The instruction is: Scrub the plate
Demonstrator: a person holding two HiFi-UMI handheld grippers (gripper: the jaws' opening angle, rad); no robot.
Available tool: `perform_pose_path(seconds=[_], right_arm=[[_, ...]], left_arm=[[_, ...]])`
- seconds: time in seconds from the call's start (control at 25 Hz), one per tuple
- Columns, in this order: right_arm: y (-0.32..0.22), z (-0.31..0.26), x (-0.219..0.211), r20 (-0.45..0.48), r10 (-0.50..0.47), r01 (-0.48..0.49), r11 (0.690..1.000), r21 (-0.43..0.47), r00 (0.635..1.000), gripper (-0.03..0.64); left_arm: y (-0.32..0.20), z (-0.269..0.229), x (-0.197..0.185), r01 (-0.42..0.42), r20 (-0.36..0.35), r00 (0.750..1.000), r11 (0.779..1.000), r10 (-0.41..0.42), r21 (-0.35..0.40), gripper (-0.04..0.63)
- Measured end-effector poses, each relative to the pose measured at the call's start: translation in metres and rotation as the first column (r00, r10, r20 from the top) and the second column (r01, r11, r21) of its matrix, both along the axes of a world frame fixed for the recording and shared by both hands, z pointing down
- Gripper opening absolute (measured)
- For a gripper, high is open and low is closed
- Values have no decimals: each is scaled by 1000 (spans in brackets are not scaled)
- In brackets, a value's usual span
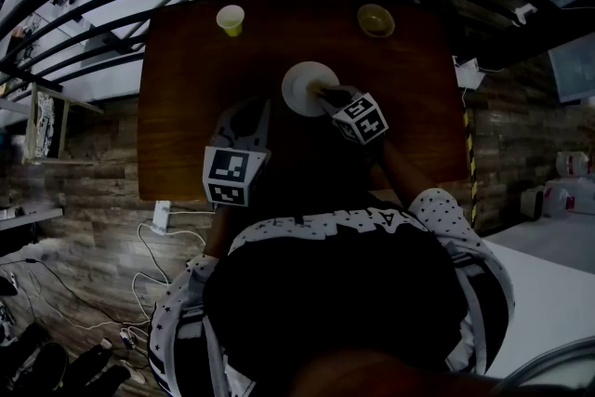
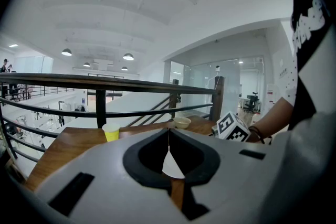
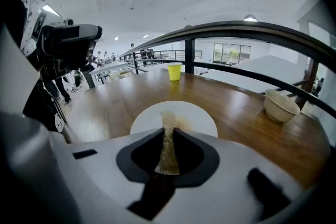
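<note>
Two grippers over the table point(image 1: 186, 98), and we judge only one of them is working. The right gripper point(image 3: 168, 132) has its jaws clamped on a thin tan sponge point(image 3: 168, 150). The far end of the sponge reaches onto the white plate point(image 3: 200, 119), near its middle, with a faint brownish smear just beside the tip. The plate sits flat on the wood, mid-table. A yellow cup point(image 3: 174, 71) and a bowl point(image 3: 280, 105) stand well apart from it along the far edge by the railing point(image 3: 247, 29).

The left gripper point(image 2: 169, 132) has its jaws pressed together with nothing between them. It sits near the plate's left rim, and we cannot tell whether it touches.

Step in hand, as we read it, is the scrubbing itself. Notes for doing it well:
- Keep the squeeze firm. The sponge is pinched edge-on and could twist or slide out under side load
- Press down lightly and work short strokes or small circles over the smear, then outward to the rim
- Nothing holds the plate, so it may skate on the smooth wood. We would rest the left gripper's closed tips against the rim to steady it
- Stay clear of the cup and bowl — though both are far enough off to matter little
</note>
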State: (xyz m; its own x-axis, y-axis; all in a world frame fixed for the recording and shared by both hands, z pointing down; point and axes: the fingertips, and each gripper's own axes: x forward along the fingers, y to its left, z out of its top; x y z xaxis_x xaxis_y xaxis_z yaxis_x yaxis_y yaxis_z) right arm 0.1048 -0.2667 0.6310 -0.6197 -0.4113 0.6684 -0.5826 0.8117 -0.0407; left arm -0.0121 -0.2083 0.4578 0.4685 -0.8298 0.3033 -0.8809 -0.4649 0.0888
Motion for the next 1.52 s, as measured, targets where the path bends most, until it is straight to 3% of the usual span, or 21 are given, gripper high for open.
perform_pose_path(seconds=[1.52], right_arm=[[19, -2, -6, 8, -21, 21, 998, -56, 1000, 49]], left_arm=[[1, -2, -1, 2, -10, 1000, 1000, -2, 3, 14]])
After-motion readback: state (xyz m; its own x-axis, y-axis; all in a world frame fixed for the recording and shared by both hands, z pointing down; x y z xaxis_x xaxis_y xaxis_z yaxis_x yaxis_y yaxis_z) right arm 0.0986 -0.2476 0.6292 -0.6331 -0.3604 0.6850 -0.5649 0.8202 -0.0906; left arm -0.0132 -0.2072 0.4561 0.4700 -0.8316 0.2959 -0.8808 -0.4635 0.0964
